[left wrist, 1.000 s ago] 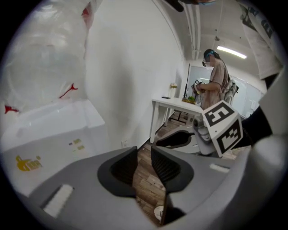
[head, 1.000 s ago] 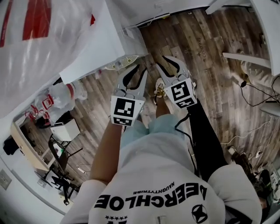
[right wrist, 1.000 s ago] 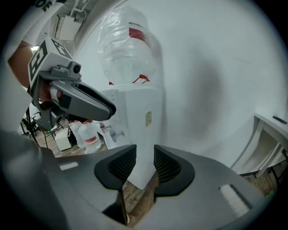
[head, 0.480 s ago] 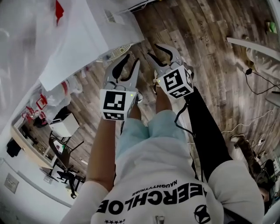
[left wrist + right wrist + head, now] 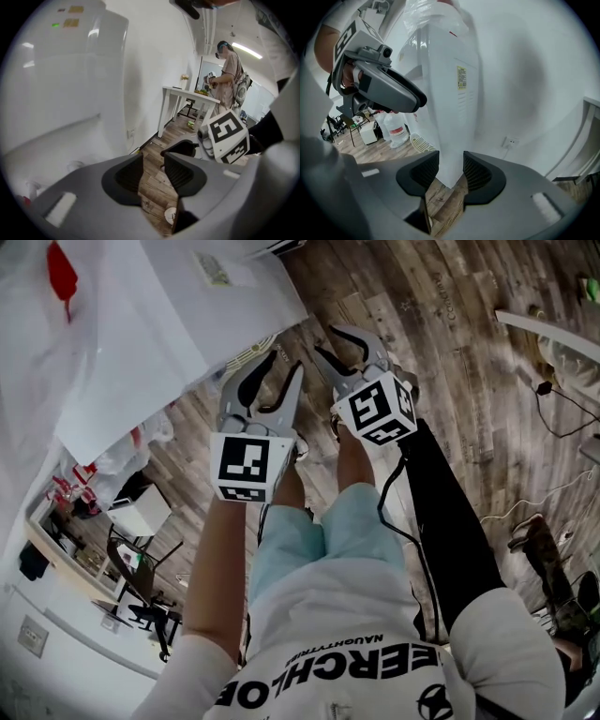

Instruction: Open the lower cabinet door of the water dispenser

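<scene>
My left gripper is released. Its jaws are opening, and in the left gripper view only plank floor shows between them. The right gripper is empty too, its jaws also opening. In its own view the pads frame a lower corner of the water dispenser but do not touch it.

Both claws point forward and downward over the wooden floor, side by side and just apart. The dispenser stands upright, so its long axis is vertical. In the head view it lies ahead and to the left of both claws, which puts the left one nearer. I judge that the lower cabinet door is on the white face filling the left of the left gripper view. I cannot make out a handle or door edge there.

A yellow label sits on the dispenser's side, its print too small to read. More yellow stickers and a green light sit high on the front. A white fan grille leans at the dispenser's foot. The wearer's shirt reads "NAUGHTYTRIBE" above larger letters ending "ERCHLOE".
</scene>
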Tool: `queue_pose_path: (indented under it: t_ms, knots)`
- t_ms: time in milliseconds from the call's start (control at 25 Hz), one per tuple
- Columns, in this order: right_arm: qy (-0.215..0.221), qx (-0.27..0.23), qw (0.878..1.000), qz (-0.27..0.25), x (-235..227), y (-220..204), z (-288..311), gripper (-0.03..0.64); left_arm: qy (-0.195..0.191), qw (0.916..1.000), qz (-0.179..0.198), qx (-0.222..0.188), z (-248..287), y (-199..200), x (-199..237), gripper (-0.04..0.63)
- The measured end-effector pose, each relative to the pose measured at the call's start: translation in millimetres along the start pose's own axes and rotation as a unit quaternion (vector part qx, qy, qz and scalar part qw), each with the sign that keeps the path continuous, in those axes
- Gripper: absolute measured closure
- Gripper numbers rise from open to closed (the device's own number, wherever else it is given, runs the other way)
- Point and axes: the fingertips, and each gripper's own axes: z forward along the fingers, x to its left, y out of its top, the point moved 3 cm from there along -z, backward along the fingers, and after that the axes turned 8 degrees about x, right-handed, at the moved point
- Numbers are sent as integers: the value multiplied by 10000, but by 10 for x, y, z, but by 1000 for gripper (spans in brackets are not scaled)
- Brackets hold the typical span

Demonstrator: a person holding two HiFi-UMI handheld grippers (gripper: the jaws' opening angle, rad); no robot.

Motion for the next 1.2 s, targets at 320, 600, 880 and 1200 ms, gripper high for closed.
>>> queue_pose_path:
  t_ms: [320,600,880,1200]
  knots:
    - [141,168,9997,-108,93,-239,457,471,-21,9998,-37,169,229,-287,87,399]
    - [265,213,9992,-204,114,-446,796,471,-27,9996,-149,246,432,-488,148,400]
    - [325,306,9987,-243,114,-569,1167,471,-25,9992,-84,379,615,-666,244,399]
    - [369,445,9963,-635,169,-642,1544,471,7,9988,-82,479,697,-814,310,400]
